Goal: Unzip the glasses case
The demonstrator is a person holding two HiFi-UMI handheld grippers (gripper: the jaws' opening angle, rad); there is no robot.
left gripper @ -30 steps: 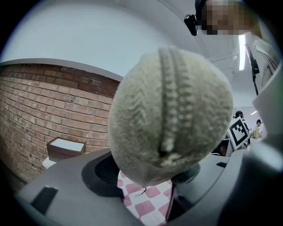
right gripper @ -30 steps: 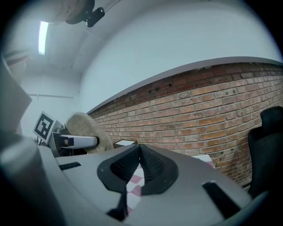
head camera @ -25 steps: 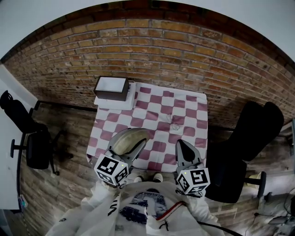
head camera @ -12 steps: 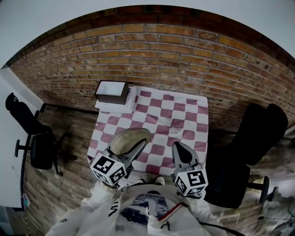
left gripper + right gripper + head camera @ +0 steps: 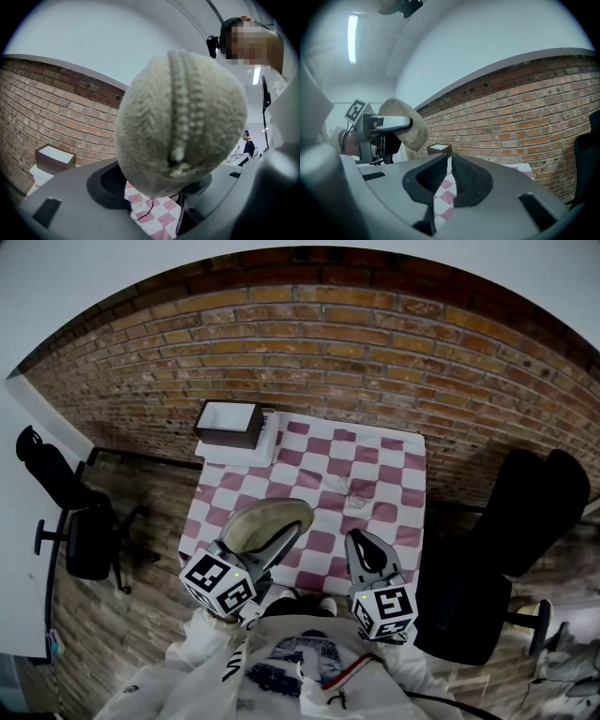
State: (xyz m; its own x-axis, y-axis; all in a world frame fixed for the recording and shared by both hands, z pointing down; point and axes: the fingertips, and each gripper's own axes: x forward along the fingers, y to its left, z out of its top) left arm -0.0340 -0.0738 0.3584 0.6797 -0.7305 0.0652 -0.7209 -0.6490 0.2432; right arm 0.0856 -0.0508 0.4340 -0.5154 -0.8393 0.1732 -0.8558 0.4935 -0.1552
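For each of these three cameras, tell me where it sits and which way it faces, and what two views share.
Head view: on the person's head, looking steeply down at the checked table; left tongs, right tongs and white sleeves show.
Left gripper view: on the left tongs, looking along them at the glasses case they clamp.
Right gripper view: on the right tongs, shut and empty, facing the brick wall.
Shared: all three views show the brown box.

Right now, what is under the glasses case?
Held in the left hand-held gripper, the glasses case is above the checkered cloth. In the head view the case covers the patch beneath.
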